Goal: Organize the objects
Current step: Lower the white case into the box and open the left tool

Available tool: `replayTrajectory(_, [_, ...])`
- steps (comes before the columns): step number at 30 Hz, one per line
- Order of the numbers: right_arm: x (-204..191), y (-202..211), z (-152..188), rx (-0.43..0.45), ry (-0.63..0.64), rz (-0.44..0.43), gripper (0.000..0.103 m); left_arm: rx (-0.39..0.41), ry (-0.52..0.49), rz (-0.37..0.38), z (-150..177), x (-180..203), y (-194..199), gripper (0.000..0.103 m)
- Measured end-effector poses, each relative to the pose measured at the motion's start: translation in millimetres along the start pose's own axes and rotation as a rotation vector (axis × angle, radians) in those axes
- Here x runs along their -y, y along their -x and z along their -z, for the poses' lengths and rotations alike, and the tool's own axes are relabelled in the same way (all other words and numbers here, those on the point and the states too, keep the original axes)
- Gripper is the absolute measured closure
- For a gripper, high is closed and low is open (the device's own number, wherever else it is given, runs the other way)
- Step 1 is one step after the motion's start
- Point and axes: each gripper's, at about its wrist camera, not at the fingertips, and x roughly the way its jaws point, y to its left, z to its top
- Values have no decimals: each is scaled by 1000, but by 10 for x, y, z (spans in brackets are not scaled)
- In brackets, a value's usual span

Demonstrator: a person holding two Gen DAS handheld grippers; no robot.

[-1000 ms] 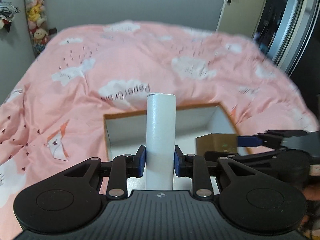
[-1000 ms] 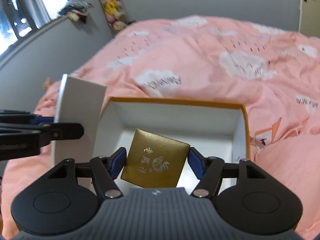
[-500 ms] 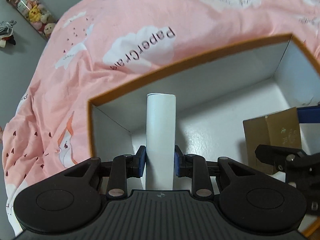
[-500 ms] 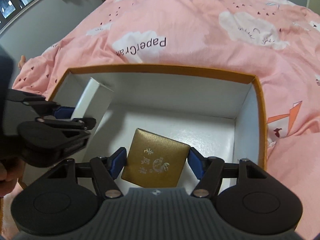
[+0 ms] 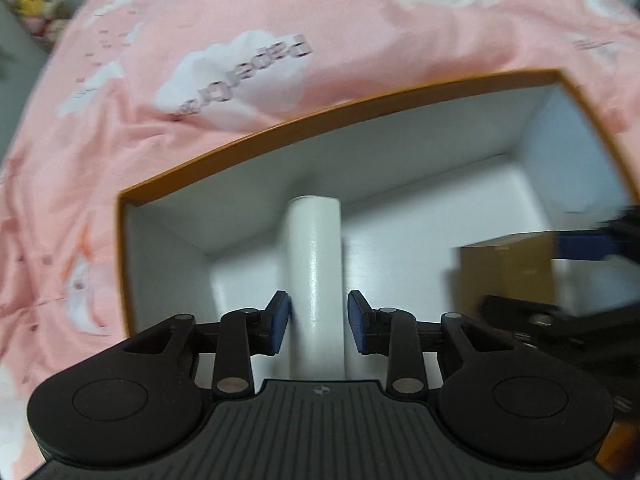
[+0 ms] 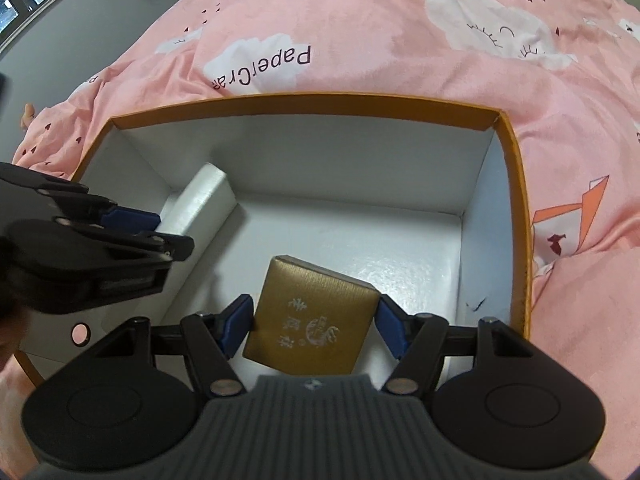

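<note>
Left gripper (image 5: 316, 322) was opening, pads clear of the white box (image 5: 315, 280) in the orange-rimmed box (image 6: 516, 184). Right gripper (image 6: 311, 326) clamped the gold box (image 6: 312, 320); best lowered flat before letting go.

We note a pink cloud-print duvet (image 6: 400, 20); beyond its far-left edge, plush toys (image 5: 28, 4) and a grey wall (image 6: 100, 20).

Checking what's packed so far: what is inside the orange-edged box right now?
Inside the orange-edged box: a white box by one wall, the opening left gripper around it, and a gold box clamped by the right gripper. The floor beneath both is hidden.
</note>
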Motion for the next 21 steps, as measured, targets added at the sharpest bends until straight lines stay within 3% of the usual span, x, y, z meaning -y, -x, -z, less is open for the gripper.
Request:
replayTrajectory(2, [-6, 4, 0, -2, -4, -2, 35, -7, -3, 68, -4, -7, 23, 67])
replayTrajectory(4, [-15, 9, 2, -2, -3, 1, 35, -3, -12, 98, 11, 12, 49, 75])
replayTrajectory(9, [-2, -3, -5, -19, -21, -20, 35, 37, -31, 89, 36, 38, 127, 76])
replayTrajectory(13, [-80, -77, -24, -48, -8, 20, 35, 135, -24, 84, 105, -132, 430, 76])
replayTrajectory(18, [-240, -251, -66, -104, -26, 3, 35, 243, 62, 27, 311, -523, 715, 76])
replayTrajectory(21, [-353, -334, -103, -117, -33, 0, 35, 255, 114, 1, 427, -720, 735, 76])
